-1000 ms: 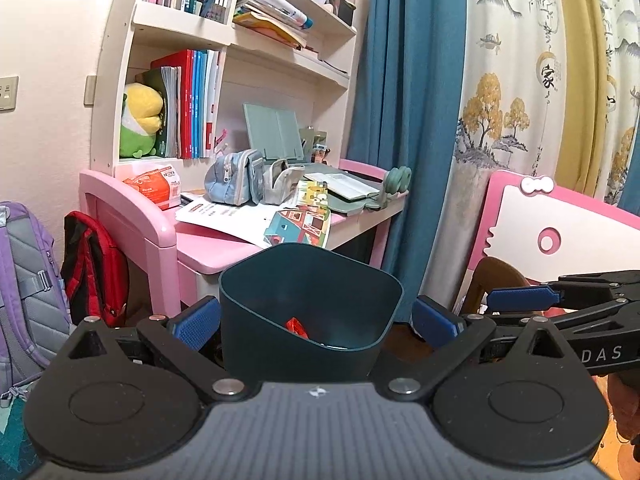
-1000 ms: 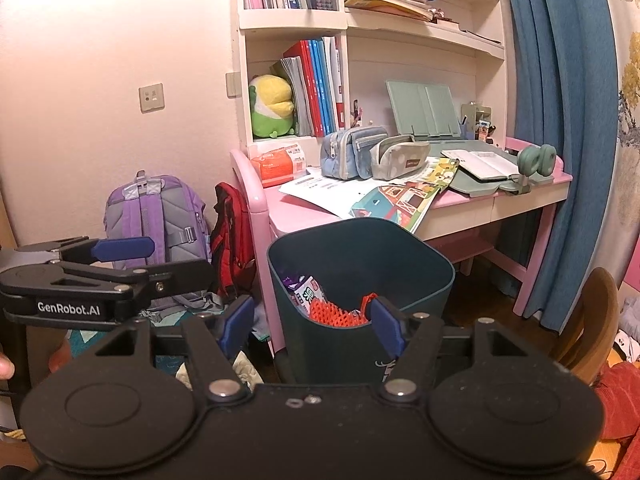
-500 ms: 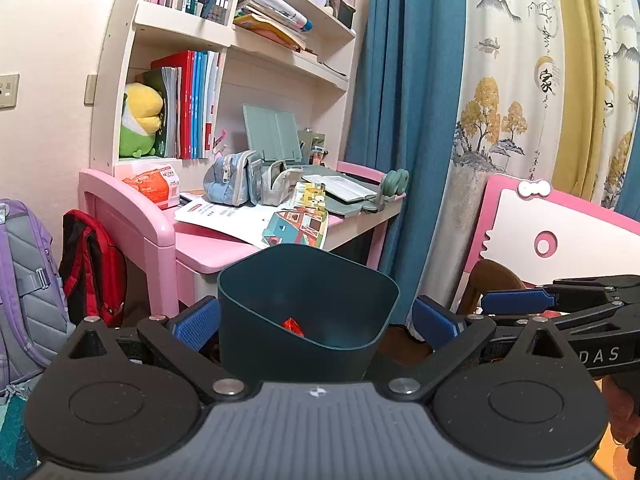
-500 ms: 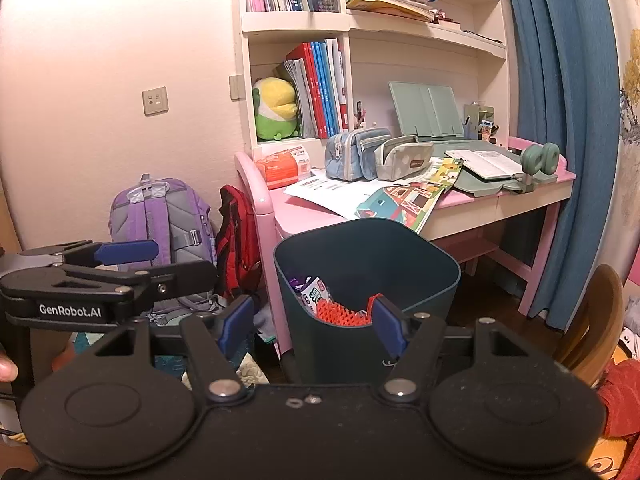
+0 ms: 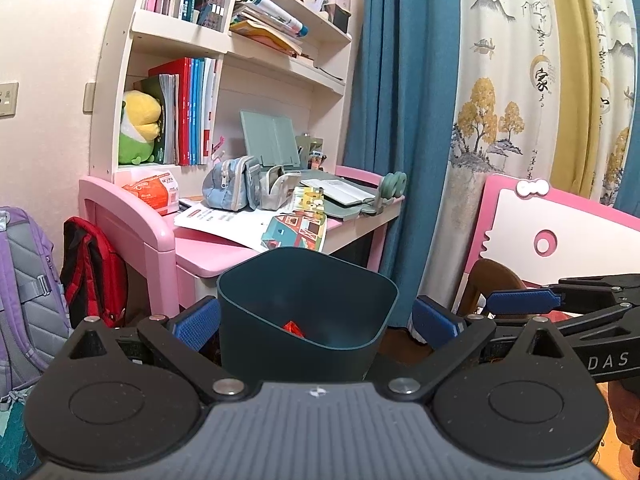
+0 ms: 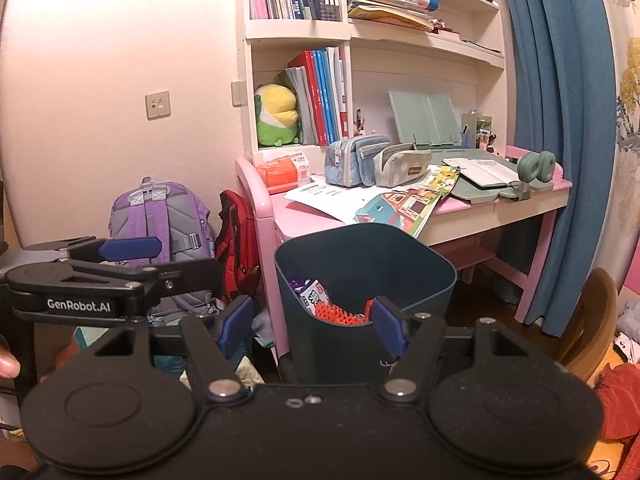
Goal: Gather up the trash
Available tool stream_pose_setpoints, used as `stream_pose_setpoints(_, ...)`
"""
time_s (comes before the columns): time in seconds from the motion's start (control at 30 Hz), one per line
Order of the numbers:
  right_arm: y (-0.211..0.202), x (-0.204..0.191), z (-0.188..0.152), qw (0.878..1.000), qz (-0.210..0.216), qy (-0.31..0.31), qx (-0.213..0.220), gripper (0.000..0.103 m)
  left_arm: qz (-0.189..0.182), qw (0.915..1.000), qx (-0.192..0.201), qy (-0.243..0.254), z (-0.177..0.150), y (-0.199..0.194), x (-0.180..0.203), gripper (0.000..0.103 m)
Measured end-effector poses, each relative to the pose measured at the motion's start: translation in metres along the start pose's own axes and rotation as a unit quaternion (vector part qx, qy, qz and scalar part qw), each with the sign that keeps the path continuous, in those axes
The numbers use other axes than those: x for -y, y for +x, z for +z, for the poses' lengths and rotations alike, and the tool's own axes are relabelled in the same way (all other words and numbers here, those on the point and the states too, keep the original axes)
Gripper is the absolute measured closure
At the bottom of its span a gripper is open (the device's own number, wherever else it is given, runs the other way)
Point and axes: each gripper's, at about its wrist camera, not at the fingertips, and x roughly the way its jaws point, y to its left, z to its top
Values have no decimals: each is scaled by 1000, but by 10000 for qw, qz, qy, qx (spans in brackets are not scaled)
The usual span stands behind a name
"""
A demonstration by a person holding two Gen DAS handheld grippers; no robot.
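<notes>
While we hover both empty, wide-open grippers, left gripper point(image 5: 316, 320) and right gripper point(image 6: 314, 322), near the bin point(image 6: 364, 256), trash point(image 6: 336, 312) sits inside.

Matt smooth plastic bin point(image 5: 304, 300), glossy pink desk point(image 5: 208, 248), cloth backpack point(image 6: 160, 216).

Waste bin point(image 6: 364, 276) at centre, on the floor before the desk point(image 6: 460, 208). Inside the bin, wrappers point(image 6: 316, 296) at 9 o'clock against the wall, netting point(image 6: 340, 314) at 6 o'clock. At 12 o'clock from the bin, papers point(image 6: 332, 196) and two pencil cases point(image 6: 356, 160) on the desk, shelves point(image 6: 360, 32) above. At 9 o'clock, two backpacks point(image 6: 168, 216) against the wall. At 3 o'clock, curtain point(image 6: 560, 120) and chair point(image 6: 592, 320).
</notes>
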Motion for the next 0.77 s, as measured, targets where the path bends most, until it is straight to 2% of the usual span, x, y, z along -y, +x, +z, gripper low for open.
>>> stream_pose_setpoints(0.37,-11,-3,0,9999,-94,58,125,37,-8,9998,95,175,-3,-6,6,0)
stream_pose_setpoints(0.6,-12,-7,-2,9999,-121,15,102,37,-39,9997,17,238,-7,-4,7,0)
stream_pose_setpoints(0.77,-10,-7,-2,9999,-122,45,77,36,75,9997,26,252,-11,-3,5,0)
